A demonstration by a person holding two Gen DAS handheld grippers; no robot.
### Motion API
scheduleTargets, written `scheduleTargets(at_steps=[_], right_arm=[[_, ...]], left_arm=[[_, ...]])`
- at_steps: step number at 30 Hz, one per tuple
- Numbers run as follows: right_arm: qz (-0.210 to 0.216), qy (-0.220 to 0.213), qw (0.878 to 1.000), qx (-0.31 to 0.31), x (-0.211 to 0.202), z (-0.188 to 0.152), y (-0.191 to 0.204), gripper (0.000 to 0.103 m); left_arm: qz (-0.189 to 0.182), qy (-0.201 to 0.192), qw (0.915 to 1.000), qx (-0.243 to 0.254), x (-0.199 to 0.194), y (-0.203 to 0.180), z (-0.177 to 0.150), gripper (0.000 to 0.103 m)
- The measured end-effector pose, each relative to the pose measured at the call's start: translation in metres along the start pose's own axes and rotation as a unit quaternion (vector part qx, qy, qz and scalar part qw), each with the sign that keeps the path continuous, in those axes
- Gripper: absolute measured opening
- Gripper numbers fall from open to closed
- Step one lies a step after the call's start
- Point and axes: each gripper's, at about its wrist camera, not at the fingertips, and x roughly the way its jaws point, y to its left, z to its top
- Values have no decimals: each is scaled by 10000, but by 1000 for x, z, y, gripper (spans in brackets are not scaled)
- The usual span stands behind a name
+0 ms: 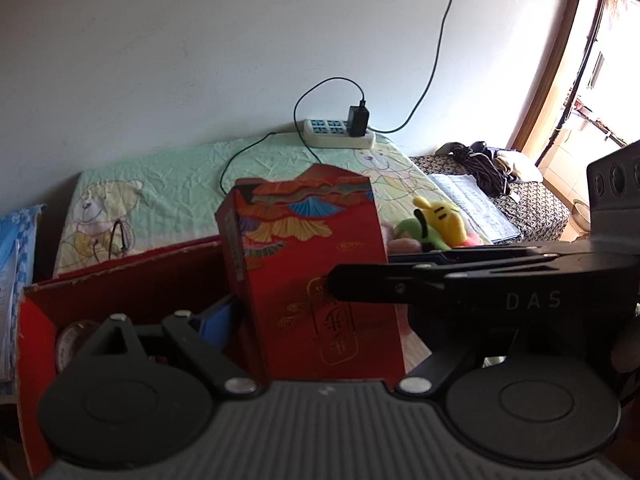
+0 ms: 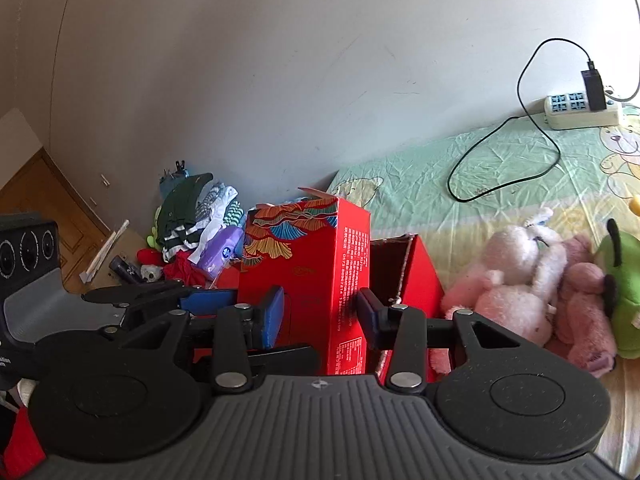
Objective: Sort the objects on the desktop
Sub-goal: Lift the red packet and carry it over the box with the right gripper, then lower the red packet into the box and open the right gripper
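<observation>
Right gripper (image 2: pixel 320 312) is clamped on a tall red box (image 2: pixel 304 276), blue pads pressed against two opposite sides, box standing upright. In the left wrist view that same box (image 1: pixel 316 280) fills the middle, and the right gripper (image 1: pixel 332 280) reaches in from the side with its tip on the front face.

The left gripper (image 1: pixel 236 316) is harder to read. One blue pad sits just beside the box's narrow edge, but the other finger is hidden behind the box, so I can't tell if it's gripping or just hanging next to it.

The box is at or over a big open red carton (image 1: pixel 120 280), whose wall runs right behind it. Whether it's resting on the bottom or held above, I can't tell. Something round (image 1: pixel 72 340) already lies inside the carton, though it's too dark to name.

Progress-wise, I'd guess it's midway. A few plush toys (image 2: pixel 532 292) lie on the bed sheet (image 2: pixel 500 168), along with a power strip (image 2: pixel 580 112) and its cable. There's also a heap of clothes (image 2: pixel 196 220) by the wall. Hard to say which of that counts as "desktop".
</observation>
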Motion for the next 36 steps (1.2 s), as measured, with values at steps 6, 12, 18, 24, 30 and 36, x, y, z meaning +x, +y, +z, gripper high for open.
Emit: scheduleTargets(at_steps=[6,12,18,24,30,36], right_arm=[[-183,474,9987,-87,43,-3,12,43],[-642,1084,9916,-300,76,-12,21,43],[-1105,1615,9796,-453,100,-14,26,43],[-1629,2039,9617,-840,121,-11,37,42],[-2134,2544,9324,-1429,148,-7,47,37],[-2386,2912,9083,-1826,163,-5,49,38]], left_arm=[[-33,334,9991,-260,19,40,-13,90],[-264,891,9948,-413,48,64,-32,90],[-451,1352,9888,-451,72,76,-39,90],[-595,1843,9804,-357,93,79,-40,89],[-579,2129,9748,-324,106,85,-40,84],[-673,2137,9734,-478,105,95,-40,84]])
